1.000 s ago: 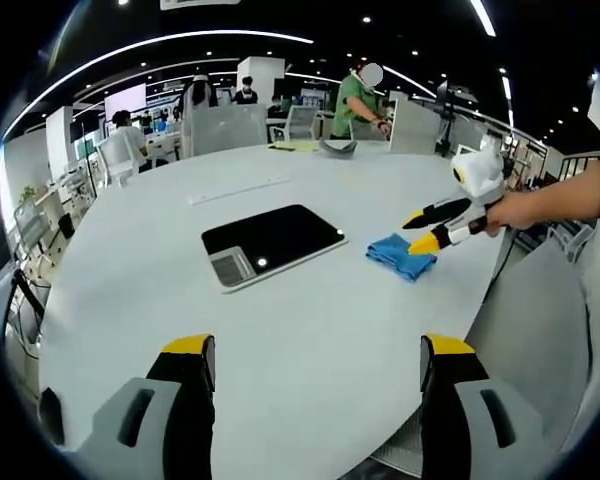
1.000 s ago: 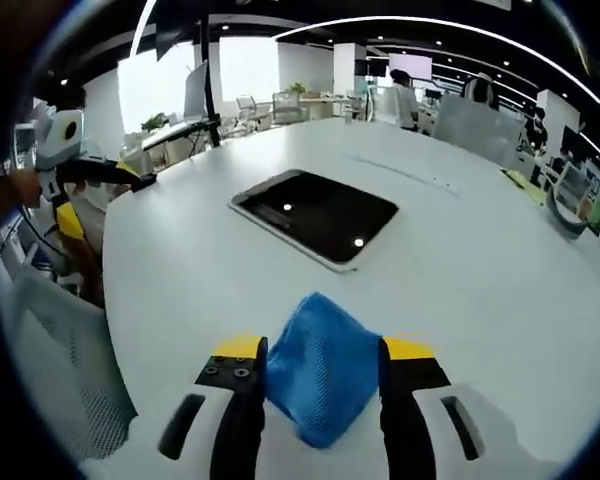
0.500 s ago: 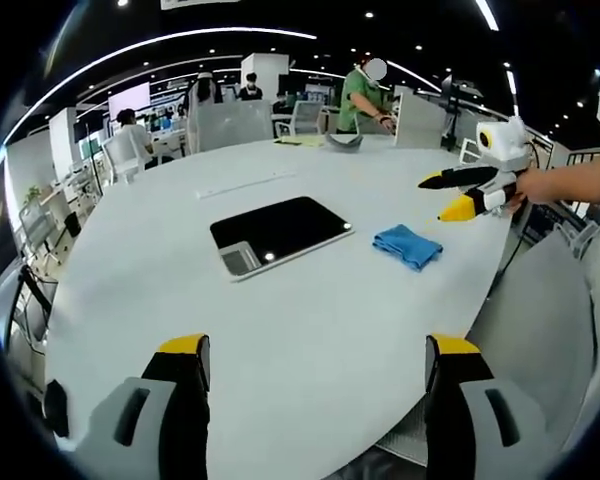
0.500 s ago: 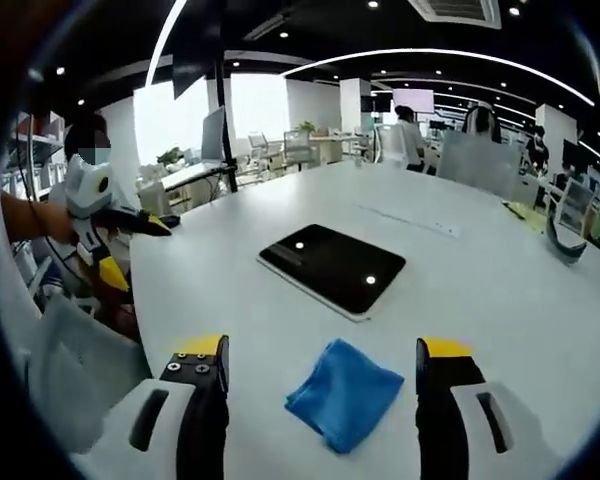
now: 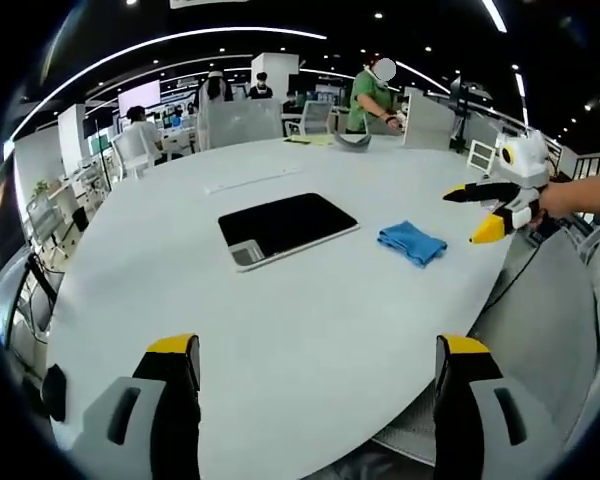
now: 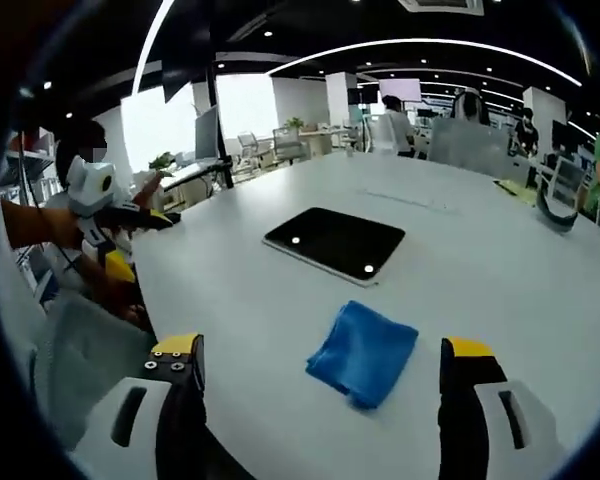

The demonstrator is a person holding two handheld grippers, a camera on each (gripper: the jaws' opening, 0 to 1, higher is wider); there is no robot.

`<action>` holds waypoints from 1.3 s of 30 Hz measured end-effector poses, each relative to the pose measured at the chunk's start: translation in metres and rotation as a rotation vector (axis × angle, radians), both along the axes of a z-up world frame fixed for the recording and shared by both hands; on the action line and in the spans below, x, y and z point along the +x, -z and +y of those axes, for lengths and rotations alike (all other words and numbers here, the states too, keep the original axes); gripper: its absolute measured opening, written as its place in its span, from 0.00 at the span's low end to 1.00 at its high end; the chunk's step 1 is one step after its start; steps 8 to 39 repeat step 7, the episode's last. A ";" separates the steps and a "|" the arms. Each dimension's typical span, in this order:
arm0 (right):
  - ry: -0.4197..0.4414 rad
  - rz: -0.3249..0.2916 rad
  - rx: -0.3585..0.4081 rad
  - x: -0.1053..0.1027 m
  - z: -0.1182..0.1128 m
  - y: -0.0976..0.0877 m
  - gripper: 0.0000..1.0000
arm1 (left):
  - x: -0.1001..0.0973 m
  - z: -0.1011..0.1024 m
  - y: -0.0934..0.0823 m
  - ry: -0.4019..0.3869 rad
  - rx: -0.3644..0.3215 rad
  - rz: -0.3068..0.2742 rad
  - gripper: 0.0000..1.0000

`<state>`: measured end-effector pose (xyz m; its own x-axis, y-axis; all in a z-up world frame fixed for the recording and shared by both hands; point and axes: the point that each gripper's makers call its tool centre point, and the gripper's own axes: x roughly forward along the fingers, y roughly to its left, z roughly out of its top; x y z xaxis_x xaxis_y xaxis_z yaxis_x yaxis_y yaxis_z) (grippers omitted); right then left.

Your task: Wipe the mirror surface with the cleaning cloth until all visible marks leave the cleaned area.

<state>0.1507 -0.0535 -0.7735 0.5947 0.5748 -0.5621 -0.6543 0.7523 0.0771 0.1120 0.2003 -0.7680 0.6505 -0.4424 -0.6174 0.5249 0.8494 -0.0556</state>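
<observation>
Cloth flat beside mirror | left claw apart | right claw apart

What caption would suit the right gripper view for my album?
Open right gripper poised before a folded blue cloth on a white table, a dark mirror lying flat beyond.

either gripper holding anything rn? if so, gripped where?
Nothing held. The right gripper and left gripper both have open, empty jaws. The blue cloth lies free on the table, beside the mirror.
</observation>
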 end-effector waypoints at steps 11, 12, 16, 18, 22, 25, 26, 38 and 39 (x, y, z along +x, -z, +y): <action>0.008 -0.005 -0.004 -0.008 -0.008 -0.001 0.99 | -0.004 -0.002 0.001 0.010 0.007 0.004 0.99; 0.008 -0.005 -0.004 -0.008 -0.008 -0.001 0.99 | -0.004 -0.002 0.001 0.010 0.007 0.004 0.99; 0.008 -0.005 -0.004 -0.008 -0.008 -0.001 0.99 | -0.004 -0.002 0.001 0.010 0.007 0.004 0.99; 0.008 -0.005 -0.004 -0.008 -0.008 -0.001 0.99 | -0.004 -0.002 0.001 0.010 0.007 0.004 0.99; 0.008 -0.005 -0.004 -0.008 -0.008 -0.001 0.99 | -0.004 -0.002 0.001 0.010 0.007 0.004 0.99; 0.008 -0.005 -0.004 -0.008 -0.008 -0.001 0.99 | -0.004 -0.002 0.001 0.010 0.007 0.004 0.99; 0.008 -0.005 -0.004 -0.008 -0.008 -0.001 0.99 | -0.004 -0.002 0.001 0.010 0.007 0.004 0.99; 0.008 -0.005 -0.004 -0.008 -0.008 -0.001 0.99 | -0.004 -0.002 0.001 0.010 0.007 0.004 0.99; 0.008 -0.005 -0.004 -0.008 -0.008 -0.001 0.99 | -0.004 -0.002 0.001 0.010 0.007 0.004 0.99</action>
